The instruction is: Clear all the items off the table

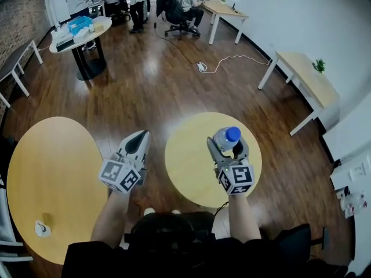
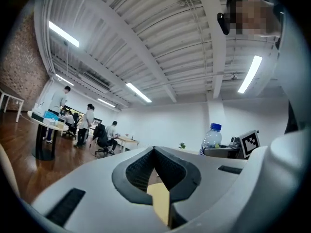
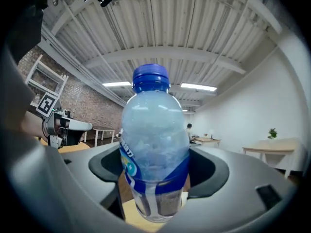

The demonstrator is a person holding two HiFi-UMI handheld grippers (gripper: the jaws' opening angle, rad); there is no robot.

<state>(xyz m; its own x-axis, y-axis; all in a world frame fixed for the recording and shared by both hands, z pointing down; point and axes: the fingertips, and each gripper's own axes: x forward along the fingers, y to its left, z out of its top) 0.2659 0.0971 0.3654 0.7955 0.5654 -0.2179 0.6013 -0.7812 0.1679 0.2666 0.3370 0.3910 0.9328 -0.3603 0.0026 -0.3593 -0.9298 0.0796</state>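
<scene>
1. The water bottle [image 3: 154,144], clear with a blue cap, stands upright, gripped around its lower body by the right gripper [image 1: 229,146].
2. It is over the small round yellow table [image 1: 185,161].
3. The left gripper [image 1: 138,141] is clenched on nothing, beside that table's edge.
4. A small white object [image 1: 40,229] lies on the larger round table [image 1: 52,172].

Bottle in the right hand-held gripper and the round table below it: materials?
Bottle: likely clear plastic, glossy. The wall is see-through, with a blue cap and a shiny blue label band.
Table: pale yellow top, wood or laminate, cannot tell which. It has a flat, even colour with a soft sheen and no visible grain.
</scene>
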